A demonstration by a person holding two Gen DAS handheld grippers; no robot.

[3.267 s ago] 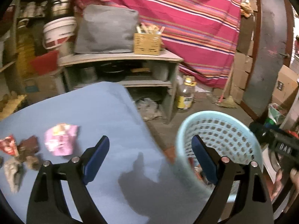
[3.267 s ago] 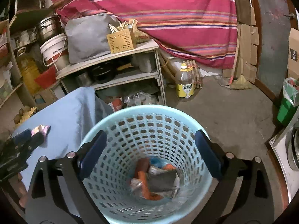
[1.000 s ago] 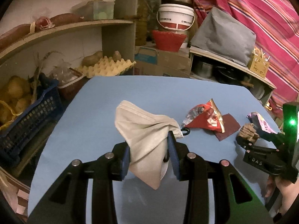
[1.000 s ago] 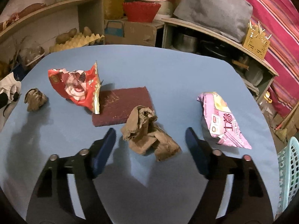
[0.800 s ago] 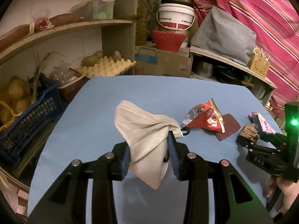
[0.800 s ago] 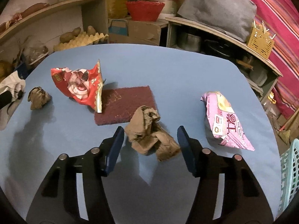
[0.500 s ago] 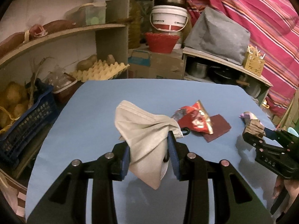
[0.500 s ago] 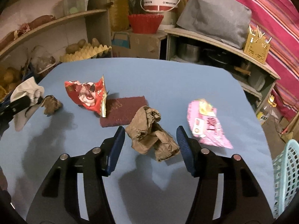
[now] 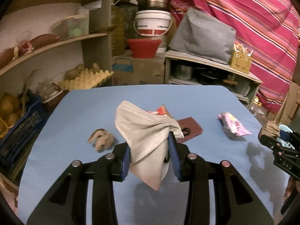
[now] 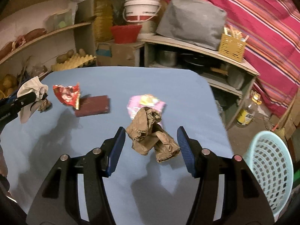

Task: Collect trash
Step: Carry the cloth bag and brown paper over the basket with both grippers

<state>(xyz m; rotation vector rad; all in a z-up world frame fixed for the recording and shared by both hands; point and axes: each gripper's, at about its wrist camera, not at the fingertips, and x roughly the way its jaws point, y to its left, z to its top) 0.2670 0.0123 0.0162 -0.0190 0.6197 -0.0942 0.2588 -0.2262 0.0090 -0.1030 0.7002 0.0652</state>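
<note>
My left gripper [image 9: 150,146] is shut on a white face mask [image 9: 144,131], which hangs above the blue table [image 9: 187,97]. My right gripper [image 10: 151,133] is shut on crumpled brown paper [image 10: 148,131], held clear of the table with its shadow below. In the right wrist view the mask [image 10: 31,86] shows at the far left. A light blue perforated basket [image 10: 271,168] stands on the floor past the table's right edge. On the table lie a red snack wrapper [image 10: 66,93], a pink wrapper [image 10: 148,101] and a small brown paper ball [image 9: 102,139].
A maroon pad [image 10: 92,106] lies beside the red wrapper. Shelves with pots, a white bucket [image 10: 141,9] and a grey bundle stand behind the table. An egg tray and a dark blue crate [image 9: 18,131] sit at the left. A bottle [image 10: 247,110] stands on the floor.
The right gripper's jaws closed on the brown paper, lifted it off the table and carried it right, bringing the basket into view. The left gripper kept the mask and moved right too.
</note>
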